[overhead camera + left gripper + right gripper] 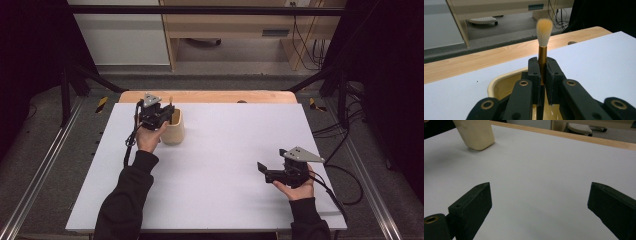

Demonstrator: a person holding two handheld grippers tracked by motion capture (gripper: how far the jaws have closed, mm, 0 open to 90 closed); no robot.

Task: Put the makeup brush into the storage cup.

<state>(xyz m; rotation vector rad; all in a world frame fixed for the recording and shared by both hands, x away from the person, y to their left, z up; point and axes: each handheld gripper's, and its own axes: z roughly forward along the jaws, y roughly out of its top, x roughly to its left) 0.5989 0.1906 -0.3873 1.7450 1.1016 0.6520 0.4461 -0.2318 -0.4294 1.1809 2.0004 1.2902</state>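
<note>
A brush (543,42) with a gold ferrule and a pale, orange-tipped tuft stands upright between the jaws of my left gripper (543,72), which is shut on it. Just below it is the open mouth of a cream-coloured cup (499,83). In the high view the left gripper (159,114) hovers over that cup (174,131) at the table's far left, with the brush tip (170,99) poking up. My right gripper (262,168) rests low at the front right, jaws wide open with nothing between them. In the right gripper view the cup (476,133) stands far off at the upper left.
The white tabletop (225,145) spreads between the two hands. A wooden strip (210,96) runs along the table's far edge. Beyond it are a grey floor and wooden furniture (230,27). Black frame rails and cables (345,150) flank the table.
</note>
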